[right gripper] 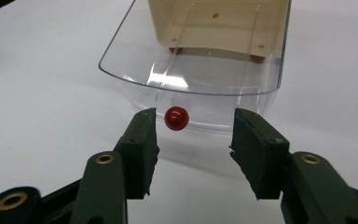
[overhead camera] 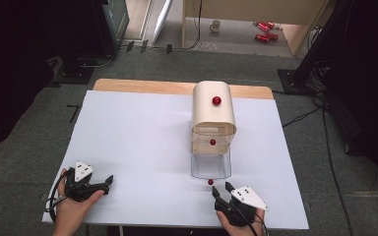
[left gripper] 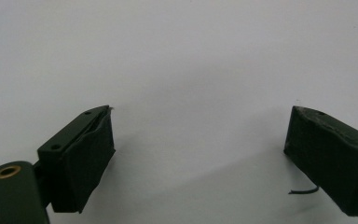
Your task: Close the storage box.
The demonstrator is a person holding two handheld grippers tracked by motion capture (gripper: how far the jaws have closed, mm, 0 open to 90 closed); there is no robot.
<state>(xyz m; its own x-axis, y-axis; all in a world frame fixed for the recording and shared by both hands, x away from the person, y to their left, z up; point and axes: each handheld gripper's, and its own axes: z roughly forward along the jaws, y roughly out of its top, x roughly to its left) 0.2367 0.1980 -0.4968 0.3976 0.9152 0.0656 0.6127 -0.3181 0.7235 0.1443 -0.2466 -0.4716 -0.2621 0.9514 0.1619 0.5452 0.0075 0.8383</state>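
A cream box with a rounded top (overhead camera: 214, 110) (right gripper: 214, 23) stands on the white table (overhead camera: 138, 142), right of centre. It has a red knob (overhead camera: 217, 101) on top and another on its front. A clear drawer (overhead camera: 210, 167) (right gripper: 191, 70) sticks out from its base toward me, with a small red knob (overhead camera: 210, 182) (right gripper: 176, 118) on its front. My right gripper (overhead camera: 221, 189) (right gripper: 193, 126) is open just short of that knob, which sits nearer its left jaw without touching. My left gripper (overhead camera: 108, 185) (left gripper: 200, 135) stands open and empty over bare table at the front left.
Grey carpet surrounds the table. Black stands and cables (overhead camera: 325, 123) lie at both sides. Beyond the table's wooden back edge are a mug (overhead camera: 215, 25) and red cans (overhead camera: 265, 30) on the floor.
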